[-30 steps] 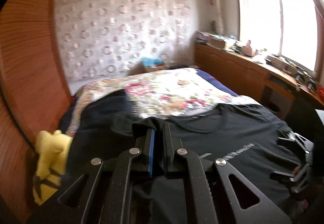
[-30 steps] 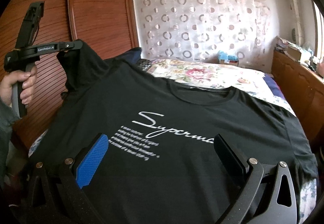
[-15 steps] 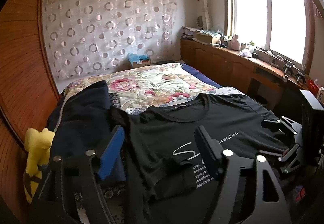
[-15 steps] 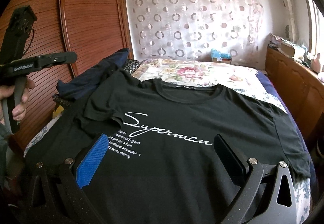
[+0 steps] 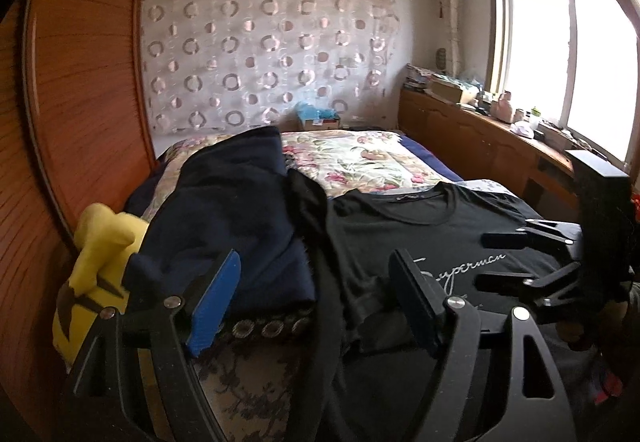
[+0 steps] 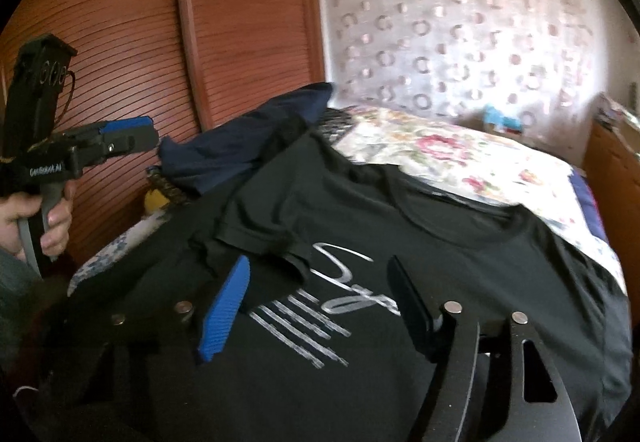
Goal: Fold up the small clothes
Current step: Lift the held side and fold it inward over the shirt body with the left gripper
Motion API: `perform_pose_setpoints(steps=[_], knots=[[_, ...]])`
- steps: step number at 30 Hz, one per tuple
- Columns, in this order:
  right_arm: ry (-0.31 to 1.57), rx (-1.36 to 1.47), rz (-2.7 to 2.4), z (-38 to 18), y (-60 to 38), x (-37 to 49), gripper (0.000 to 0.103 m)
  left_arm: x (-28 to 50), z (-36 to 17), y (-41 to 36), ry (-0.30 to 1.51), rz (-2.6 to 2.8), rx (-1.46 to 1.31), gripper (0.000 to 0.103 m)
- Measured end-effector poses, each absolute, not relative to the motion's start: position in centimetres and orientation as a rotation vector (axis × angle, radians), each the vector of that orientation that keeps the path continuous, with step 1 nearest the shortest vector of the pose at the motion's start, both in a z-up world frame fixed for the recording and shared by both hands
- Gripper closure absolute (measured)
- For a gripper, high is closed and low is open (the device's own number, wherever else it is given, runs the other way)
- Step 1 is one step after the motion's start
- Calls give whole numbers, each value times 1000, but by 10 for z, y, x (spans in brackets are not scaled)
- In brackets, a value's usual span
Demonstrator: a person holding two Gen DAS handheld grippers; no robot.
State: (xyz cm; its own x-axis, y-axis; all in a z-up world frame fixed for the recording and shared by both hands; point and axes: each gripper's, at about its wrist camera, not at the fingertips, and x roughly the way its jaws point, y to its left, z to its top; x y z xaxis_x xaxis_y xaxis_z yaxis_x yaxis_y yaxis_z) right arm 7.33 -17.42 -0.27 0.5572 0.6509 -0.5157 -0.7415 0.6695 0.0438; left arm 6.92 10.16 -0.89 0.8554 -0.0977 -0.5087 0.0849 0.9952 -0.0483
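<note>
A black T-shirt (image 5: 400, 226) (image 6: 480, 262) with white "Superman" lettering lies face up on the bed. Its left sleeve (image 6: 268, 230) is folded inward onto the chest. My left gripper (image 5: 316, 282) hangs open over the shirt's left edge with nothing between its fingers. In the right wrist view the left gripper (image 6: 132, 136) is held off to the left, clear of the cloth. My right gripper (image 6: 320, 294) (image 5: 492, 258) hovers above the print and the sleeve hem. Its jaws are closing, with the pads apart from the fabric.
A dark navy garment (image 5: 224, 210) (image 6: 248, 138) lies piled at the shirt's left, beside a yellow plush toy (image 5: 100, 250). Ribbed wooden wardrobe doors (image 6: 120, 42) stand close on the left. The floral bedspread (image 5: 360, 162) stretches behind, and a wooden cabinet (image 5: 480, 138) runs under the window.
My left gripper opened and let go of the sleeve, which now lies folded on the chest, then drew back left. My right gripper shifted left over the print and its jaws narrowed.
</note>
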Motion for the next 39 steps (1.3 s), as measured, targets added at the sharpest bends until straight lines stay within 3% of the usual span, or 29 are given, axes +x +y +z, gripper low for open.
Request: perform_pose_setpoints(steps=[13,20,39], knots=[[676,-226,1000,-34,-87,125,65,53,-24,126,549,-31,-54,26],[730,-260,1008,-46,-69,142,98,52,-31,124,553,-41,-58,26],[667,-230,609,-14,-142,222,100,56,-41,116,573,-60,-58,26]])
